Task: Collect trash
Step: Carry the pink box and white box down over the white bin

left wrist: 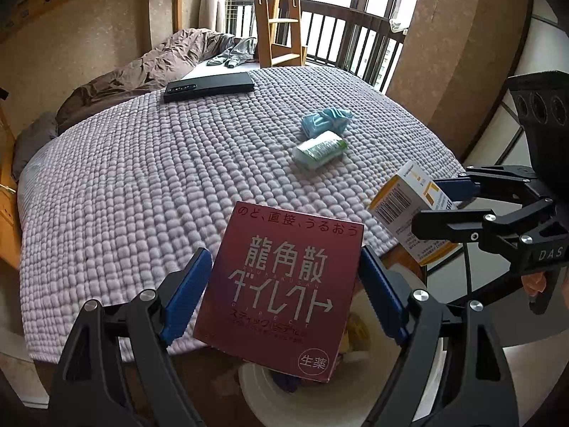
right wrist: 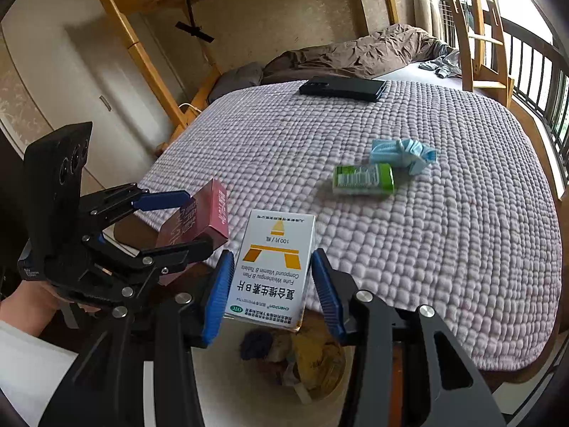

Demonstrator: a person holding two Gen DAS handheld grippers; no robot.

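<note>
My left gripper point(left wrist: 281, 295) is shut on a dark red box point(left wrist: 281, 284) with Japanese print, held over a white trash bin point(left wrist: 263, 395) below the bed's edge. My right gripper point(right wrist: 272, 291) is shut on a white and yellow vitamin box point(right wrist: 274, 270), also above the bin with trash in it point(right wrist: 313, 359). Each gripper shows in the other's view: the right one point(left wrist: 441, 206) with its box point(left wrist: 402, 206), the left one point(right wrist: 181, 220) with the red box point(right wrist: 199, 220). On the bed lie a green and white pack point(right wrist: 362, 179) and a crumpled blue mask point(right wrist: 403, 153).
The bed has a pale purple quilted cover point(right wrist: 426, 249). A black phone point(right wrist: 343, 89) lies at its far side, with a brown duvet point(right wrist: 355, 55) behind. A wooden ladder point(left wrist: 279, 14) and balcony railing point(left wrist: 355, 39) stand beyond.
</note>
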